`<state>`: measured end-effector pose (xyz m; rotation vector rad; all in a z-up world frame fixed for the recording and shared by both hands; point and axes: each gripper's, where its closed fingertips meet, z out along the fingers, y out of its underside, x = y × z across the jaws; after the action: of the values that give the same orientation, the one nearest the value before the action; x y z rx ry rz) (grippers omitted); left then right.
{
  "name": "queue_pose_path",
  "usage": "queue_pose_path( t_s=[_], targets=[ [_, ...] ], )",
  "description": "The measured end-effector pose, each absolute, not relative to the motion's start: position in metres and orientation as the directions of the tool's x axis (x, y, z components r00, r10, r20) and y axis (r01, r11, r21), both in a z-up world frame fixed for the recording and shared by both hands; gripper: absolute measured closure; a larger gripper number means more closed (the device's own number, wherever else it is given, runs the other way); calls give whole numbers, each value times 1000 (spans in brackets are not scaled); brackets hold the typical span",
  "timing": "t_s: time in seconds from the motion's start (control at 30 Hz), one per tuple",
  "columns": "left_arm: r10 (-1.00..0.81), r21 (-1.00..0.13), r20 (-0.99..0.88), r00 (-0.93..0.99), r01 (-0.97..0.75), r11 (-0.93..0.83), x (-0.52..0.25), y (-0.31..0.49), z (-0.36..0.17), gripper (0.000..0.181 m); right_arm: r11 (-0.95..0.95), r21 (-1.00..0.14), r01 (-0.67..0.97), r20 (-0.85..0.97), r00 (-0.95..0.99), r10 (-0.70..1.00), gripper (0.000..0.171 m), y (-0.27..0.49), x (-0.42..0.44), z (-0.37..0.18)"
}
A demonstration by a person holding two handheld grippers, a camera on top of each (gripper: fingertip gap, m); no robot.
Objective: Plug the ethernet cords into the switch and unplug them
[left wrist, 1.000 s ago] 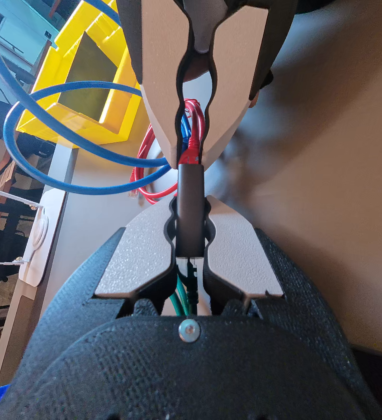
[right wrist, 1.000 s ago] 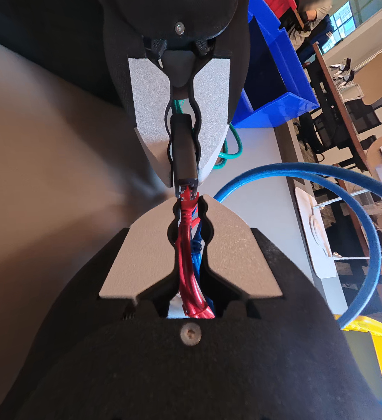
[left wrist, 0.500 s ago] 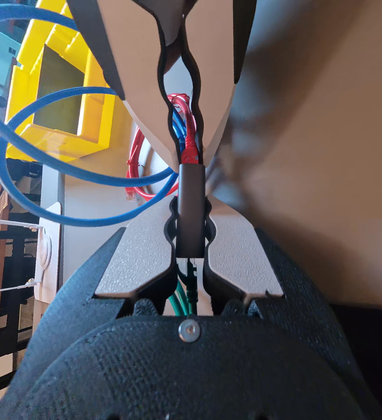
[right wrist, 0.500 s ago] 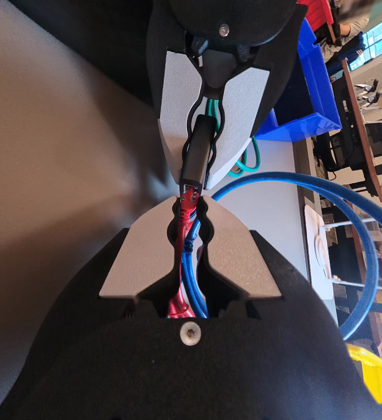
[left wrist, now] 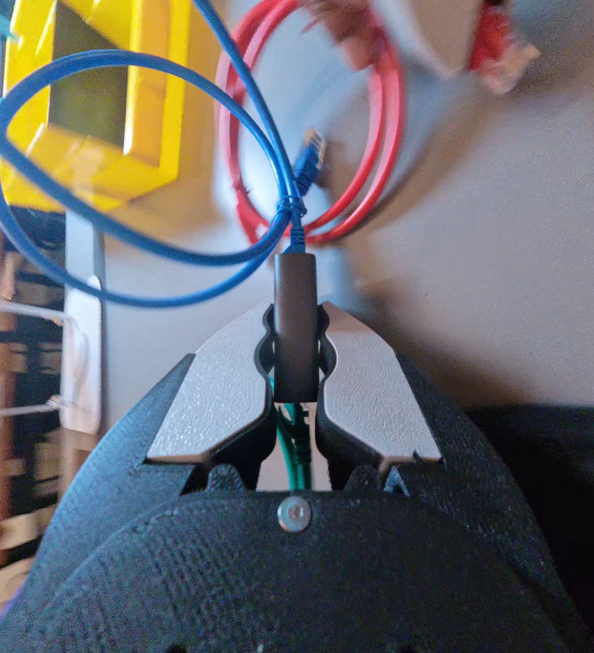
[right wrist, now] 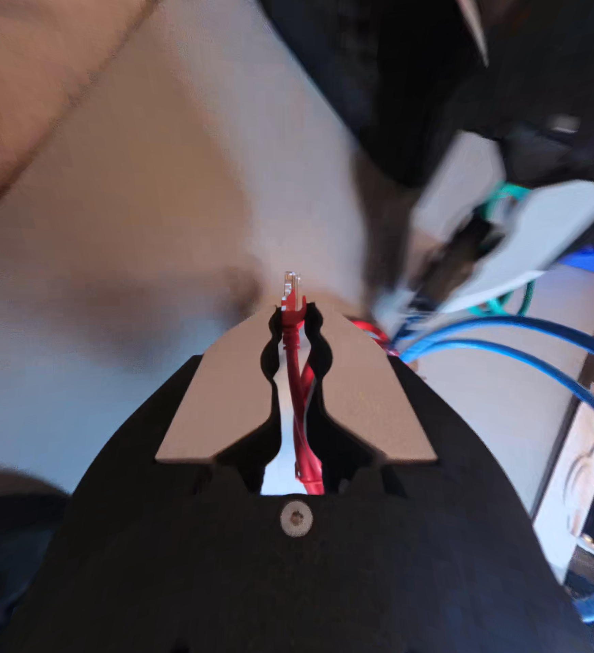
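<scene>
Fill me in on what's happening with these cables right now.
A person works two handheld grippers. The left gripper is shut on the small black switch, with a blue ethernet cord plugged into its far end and green cords at its near end. The right gripper is shut on the red ethernet cord's plug, which is free of the switch.

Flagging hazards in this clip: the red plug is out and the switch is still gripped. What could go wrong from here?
1. The blue cord is still plugged into the switch and loops loosely, so it could snag as the grippers part.
2. The right gripper pinches the red cord just behind its clear plug, which may twist or slip.
3. Heavy motion blur suggests fast movement, straining the green cord.
</scene>
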<state>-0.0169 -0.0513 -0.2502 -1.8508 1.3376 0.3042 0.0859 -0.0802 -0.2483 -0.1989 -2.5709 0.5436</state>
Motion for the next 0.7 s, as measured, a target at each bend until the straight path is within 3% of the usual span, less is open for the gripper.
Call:
queue_pose_path(
  t_s=[0.07, 0.13, 0.2, 0.43, 0.7],
  targets=[
    [-653, -546, -577, 490, -827, -138, -36, -59, -239, 159, 913, -408, 18, 541, -801, 258, 157, -75, 86, -243],
    [-610, -576, -600, 517, -809, -118, -38, -64, -229, 160, 882, -455, 124, 541, -748, 384, 157, -53, 85, -223],
    [-600, -631, -577, 554, -769, -104, -31, -66, -222, 160, 812, -563, 153, 536, -681, 499, 157, -46, 87, -190],
    [-541, -687, -558, 629, -716, -124, -30, -58, -214, 160, 691, -700, 181, 559, -463, 687, 157, -2, 102, -99],
    [-479, -740, -532, 698, -658, -138, -29, -50, -216, 160, 731, -596, 331, 733, -147, 664, 156, 114, 83, -28]
  ],
)
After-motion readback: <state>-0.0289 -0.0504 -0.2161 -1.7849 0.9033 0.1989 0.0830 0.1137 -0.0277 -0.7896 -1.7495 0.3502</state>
